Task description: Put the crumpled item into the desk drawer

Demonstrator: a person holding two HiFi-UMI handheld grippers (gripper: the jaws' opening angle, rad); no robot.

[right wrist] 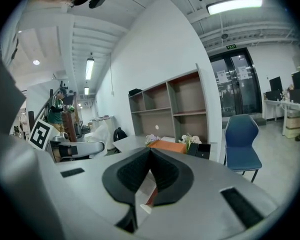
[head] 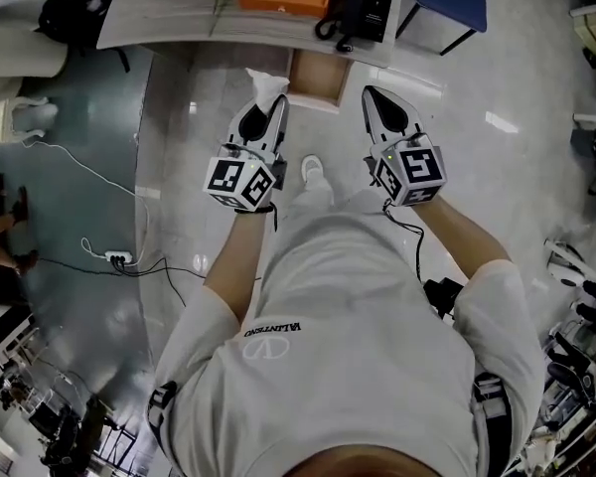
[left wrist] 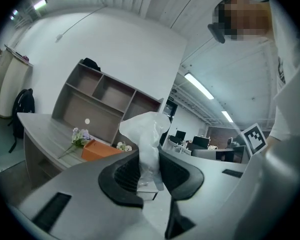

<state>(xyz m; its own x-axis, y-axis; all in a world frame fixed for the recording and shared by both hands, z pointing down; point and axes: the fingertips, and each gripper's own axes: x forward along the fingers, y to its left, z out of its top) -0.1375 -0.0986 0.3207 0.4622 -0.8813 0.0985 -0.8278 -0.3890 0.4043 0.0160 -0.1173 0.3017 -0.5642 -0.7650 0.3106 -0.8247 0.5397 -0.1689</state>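
Crumpled white wad (left wrist: 148, 131) stands pinched between the pads of the left gripper (left wrist: 149, 160). Its lower end is buried in the jaws and only the puffed top shows — whether it is film or tissue is hard to tell. In the head view it juts out just short of the open brown desk drawer (head: 318, 78), whose rear the pale grey desktop (head: 179, 13) covers. The right gripper (right wrist: 149, 153) is empty, jaws closed tip to tip. Both forearms reach forward side by side — grippers near level, aimed at the desk.
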